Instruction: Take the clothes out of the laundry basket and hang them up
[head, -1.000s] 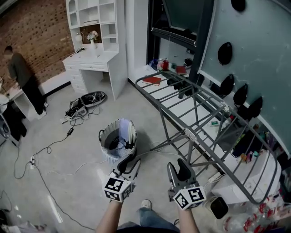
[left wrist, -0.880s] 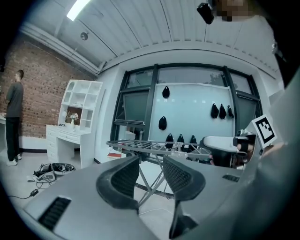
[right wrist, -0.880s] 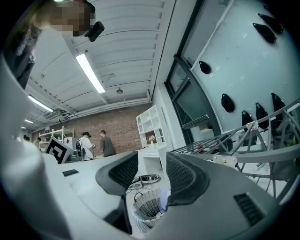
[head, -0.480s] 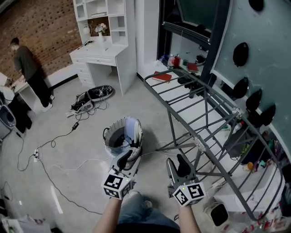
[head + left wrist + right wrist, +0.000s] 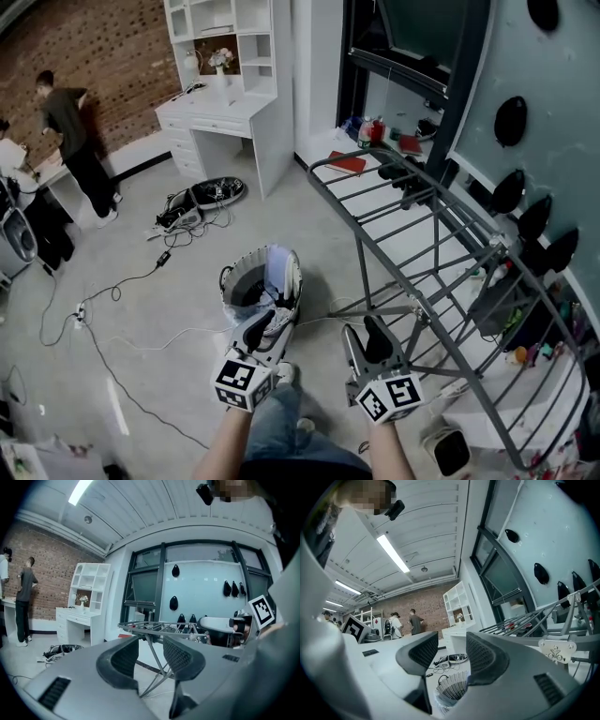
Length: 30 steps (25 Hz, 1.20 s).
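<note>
The round laundry basket [image 5: 246, 279] stands on the grey floor with a pale blue-white garment [image 5: 280, 270] draped at its right rim; the right gripper view shows the basket [image 5: 451, 688] low between that gripper's jaws. My left gripper [image 5: 266, 327] hangs over the basket's near rim, open and holding nothing. My right gripper [image 5: 364, 339] is beside it, to the basket's right, open too. A bare grey drying rack [image 5: 424, 246] stretches along the right. In the left gripper view, the left gripper [image 5: 149, 654] frames the rack [image 5: 157, 629]. The right gripper [image 5: 452, 651] has the rack [image 5: 534, 617] at its right.
A white desk with shelves [image 5: 223, 103] stands at the back. Cables and a black device [image 5: 202, 200] lie on the floor left of the basket. Two people [image 5: 70, 131] stand by the brick wall at far left. Bottles and clutter [image 5: 539, 342] sit under the rack's right end.
The whole view has shifted toward the basket and rack. The left gripper's tips now overlap the basket's near rim. Both grippers stay open and side by side.
</note>
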Motion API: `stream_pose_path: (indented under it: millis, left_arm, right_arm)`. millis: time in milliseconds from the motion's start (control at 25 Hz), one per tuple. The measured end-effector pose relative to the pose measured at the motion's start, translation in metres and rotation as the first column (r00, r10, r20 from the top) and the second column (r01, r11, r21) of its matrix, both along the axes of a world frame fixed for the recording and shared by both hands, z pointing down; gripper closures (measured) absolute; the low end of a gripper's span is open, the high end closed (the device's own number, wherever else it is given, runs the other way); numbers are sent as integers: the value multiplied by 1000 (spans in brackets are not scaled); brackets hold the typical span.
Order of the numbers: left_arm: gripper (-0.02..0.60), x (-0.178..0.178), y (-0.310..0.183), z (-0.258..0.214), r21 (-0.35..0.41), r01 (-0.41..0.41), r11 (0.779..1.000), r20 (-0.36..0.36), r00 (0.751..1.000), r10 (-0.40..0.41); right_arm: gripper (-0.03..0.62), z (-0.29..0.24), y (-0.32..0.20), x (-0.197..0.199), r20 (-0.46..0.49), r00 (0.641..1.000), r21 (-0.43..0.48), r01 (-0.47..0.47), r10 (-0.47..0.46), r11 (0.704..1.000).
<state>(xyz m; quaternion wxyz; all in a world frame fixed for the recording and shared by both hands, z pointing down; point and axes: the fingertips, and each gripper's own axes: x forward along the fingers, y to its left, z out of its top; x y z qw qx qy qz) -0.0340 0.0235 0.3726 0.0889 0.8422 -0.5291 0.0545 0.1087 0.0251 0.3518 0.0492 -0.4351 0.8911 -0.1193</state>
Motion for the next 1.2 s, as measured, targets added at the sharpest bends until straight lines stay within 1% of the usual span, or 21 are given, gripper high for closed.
stream_pose_path:
  millis: [120,320,520,880,1040,1200]
  left_arm:
    - [423,-6,-4,0,1,11,1000,-9,1000,-11]
    - [422,-19,-15,1,7,23,1000,-17,1000,-23]
    - [423,-27,-29,1,26,39,999,-26,999,-38]
    - [423,-48,-61,2,34,53,998,-30,998,-52]
    - [423,-61,-83,7,22,60,998,-31,998,-59]
    - [422,-76,-116,15,4,70,998,-35,997,-70]
  right_arm:
    - [422,-5,-6,-5,-5,1000,-14,-9,9,1000]
    - [422,-11,-19,-21,-12,1000,-5,10,-10,1000]
    - [422,-6,-31,-28,-33,999,5,13,-13,1000]
    - [422,-3,-62,-45,-34,999,6,18,-17,1000]
    - [422,3,-85,-56,-37,999,-3,23,-23,1000]
    - [422,13,-119,-69,-44,999,-21,30,-31,999]
